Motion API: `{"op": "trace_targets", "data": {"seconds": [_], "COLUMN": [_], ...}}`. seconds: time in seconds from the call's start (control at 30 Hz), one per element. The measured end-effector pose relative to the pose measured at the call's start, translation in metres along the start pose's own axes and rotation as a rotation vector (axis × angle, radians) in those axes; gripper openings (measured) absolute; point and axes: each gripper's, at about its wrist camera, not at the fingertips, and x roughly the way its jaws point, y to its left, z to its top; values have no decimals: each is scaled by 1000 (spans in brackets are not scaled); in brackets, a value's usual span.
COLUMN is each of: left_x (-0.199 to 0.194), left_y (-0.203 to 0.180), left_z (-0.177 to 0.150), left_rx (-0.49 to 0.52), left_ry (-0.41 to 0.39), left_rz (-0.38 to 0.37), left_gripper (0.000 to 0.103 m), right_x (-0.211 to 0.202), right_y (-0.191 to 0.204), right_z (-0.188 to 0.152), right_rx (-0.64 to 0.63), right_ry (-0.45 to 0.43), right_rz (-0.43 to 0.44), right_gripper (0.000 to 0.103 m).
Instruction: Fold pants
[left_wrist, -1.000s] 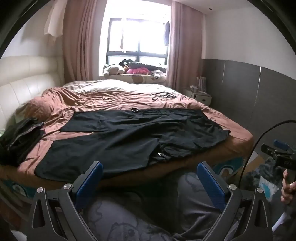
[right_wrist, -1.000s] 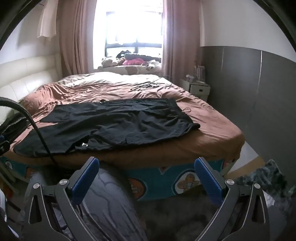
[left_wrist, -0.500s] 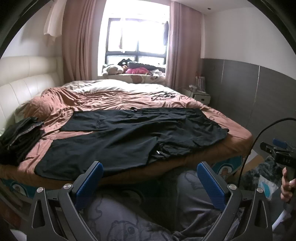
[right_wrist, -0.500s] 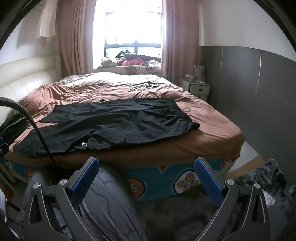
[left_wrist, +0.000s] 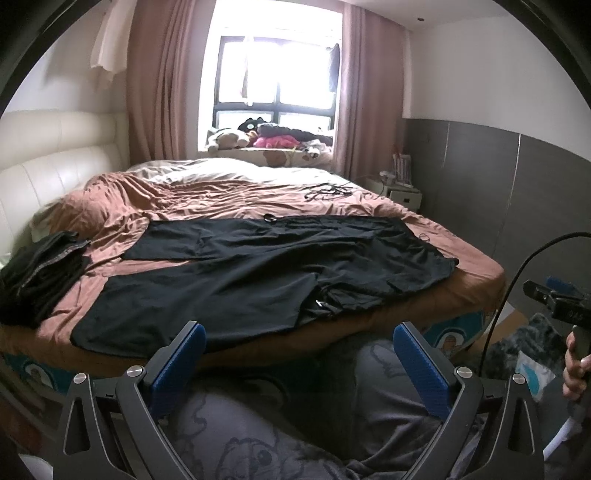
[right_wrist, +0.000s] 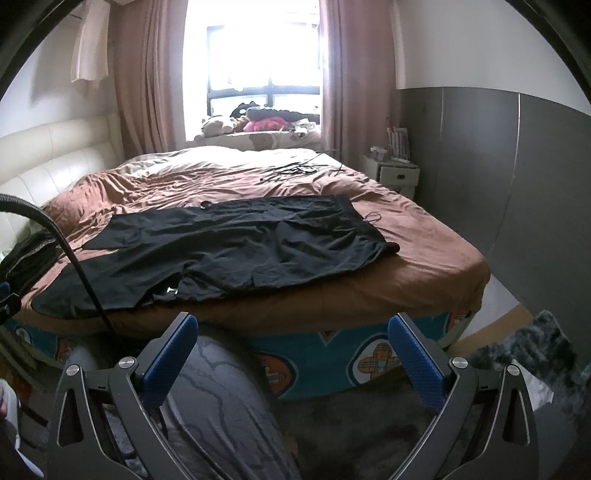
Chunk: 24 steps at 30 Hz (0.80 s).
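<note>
Black pants (left_wrist: 258, 269) lie spread flat across the near part of a bed with a brown sheet (left_wrist: 207, 199), legs toward the left, waistband toward the right. The right wrist view shows the same pants (right_wrist: 229, 247). My left gripper (left_wrist: 297, 343) is open and empty, held low in front of the bed edge, over a person's grey patterned trouser legs (left_wrist: 332, 413). My right gripper (right_wrist: 291, 334) is also open and empty, below the bed's near edge. Neither gripper touches the pants.
A pile of dark folded clothes (left_wrist: 37, 273) sits on the bed's left side. Black cables (left_wrist: 327, 190) lie farther back on the sheet. A white nightstand (right_wrist: 393, 175) stands by the grey wall. Plush toys (left_wrist: 236, 138) line the window sill.
Both views have drifted slightly; the bed and pants sit marginally lower and farther. The pants have not moved and both grippers stay open.
</note>
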Motion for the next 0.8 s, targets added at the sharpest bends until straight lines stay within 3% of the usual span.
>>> {"op": "trace_targets", "data": {"seconds": [0.8], "left_x": [-2], "left_y": [0], "left_z": [-1], "left_rx": [-9], "left_ry": [1], "left_rz": [10], "left_gripper": [103], "right_x": [-3], "right_y": [2], "right_z": [-4], "right_rx": [-15], "right_ry": [-14], "right_rz": [-23], "right_gripper": [103]}}
